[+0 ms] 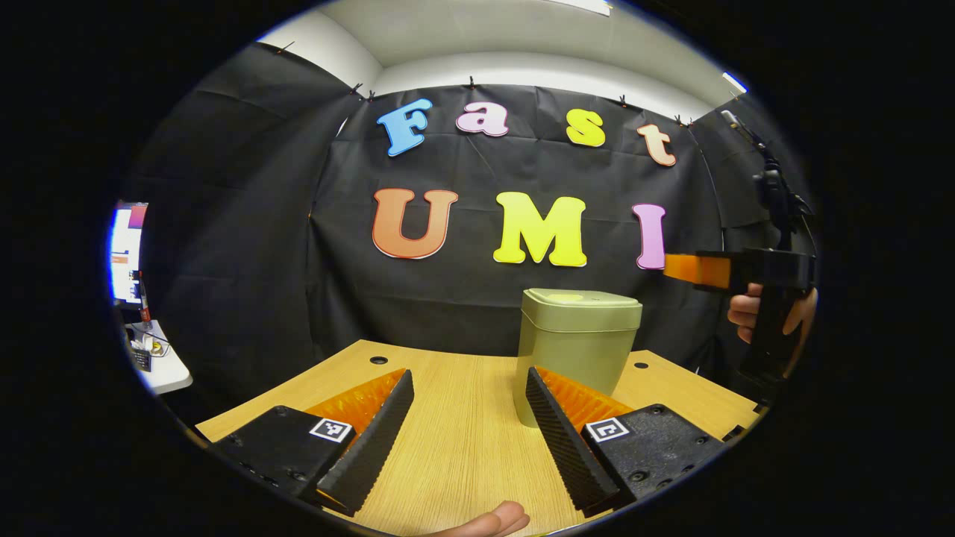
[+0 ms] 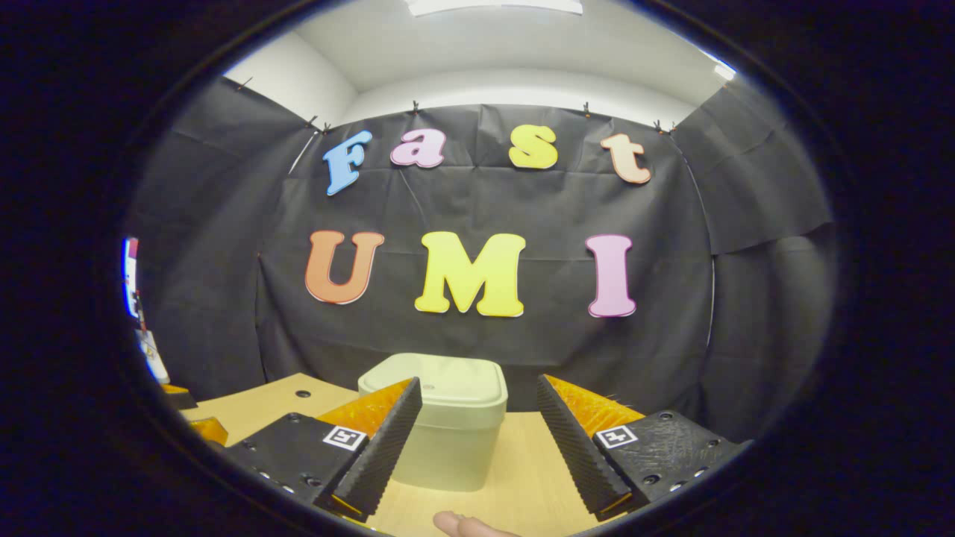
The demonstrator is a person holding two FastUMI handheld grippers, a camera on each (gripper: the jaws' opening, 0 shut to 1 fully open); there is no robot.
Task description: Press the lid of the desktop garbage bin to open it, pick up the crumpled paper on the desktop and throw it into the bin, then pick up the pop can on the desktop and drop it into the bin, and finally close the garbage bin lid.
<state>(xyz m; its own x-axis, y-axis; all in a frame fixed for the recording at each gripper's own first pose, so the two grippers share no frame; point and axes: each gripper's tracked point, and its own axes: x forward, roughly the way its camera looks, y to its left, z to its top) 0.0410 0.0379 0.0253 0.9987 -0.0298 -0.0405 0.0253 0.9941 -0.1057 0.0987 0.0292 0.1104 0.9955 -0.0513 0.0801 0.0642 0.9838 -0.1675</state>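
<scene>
I am holding my left tool (image 1: 470, 418) low over the near part of the pale wooden worktop (image 1: 462, 447), its two ribbed fingers spread wide and gripping nothing. My right tool (image 2: 479, 436) is also gaping wide and empty; in the left gripper view I am seeing it farther off at the right edge (image 1: 697, 270), raised above bin height, with my hand (image 1: 746, 313) wrapped round its handle.

The pale green, square-shouldered plastic garbage bin (image 1: 574, 350) is standing upright towards the far side of the worktop, in front of the black cloth wall, its lid (image 2: 448, 380) lying flat and shut. From my left tool it is sitting ahead and to the right, just behind the right finger. From my right tool it is lying nearly straight ahead and below, slightly left of centre, its top face looking up between the fingers.

I am judging the opening press not yet done. The lid calls for a downward push, and my right tool, higher and almost lined up over it, seems better placed.
</scene>
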